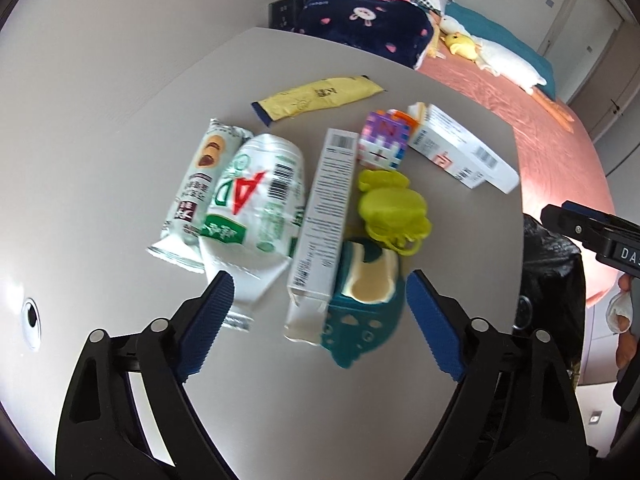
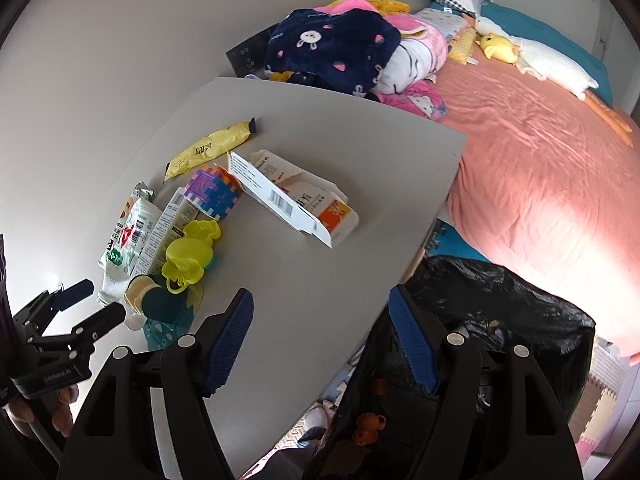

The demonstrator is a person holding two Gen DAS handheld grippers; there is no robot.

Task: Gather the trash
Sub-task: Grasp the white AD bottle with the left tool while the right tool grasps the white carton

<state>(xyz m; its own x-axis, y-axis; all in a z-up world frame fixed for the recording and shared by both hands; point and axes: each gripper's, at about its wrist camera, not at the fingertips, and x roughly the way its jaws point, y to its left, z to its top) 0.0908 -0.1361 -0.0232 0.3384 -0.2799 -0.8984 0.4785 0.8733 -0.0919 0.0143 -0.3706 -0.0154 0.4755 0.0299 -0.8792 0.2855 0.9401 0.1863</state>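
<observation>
Hovering spread and empty, the left claw (image 1: 320,300) straddles the near end of a long white box (image 1: 322,232), with a crushed plastic bottle (image 1: 256,208) touching its left side and a teal toy (image 1: 360,304) on its right. The right claw (image 2: 320,332), also spread and empty, hangs over the counter (image 2: 320,264) edge beside the black trash bag (image 2: 500,312). Closing here risks catching the toy or bottle along with the box, since they crowd together.
</observation>
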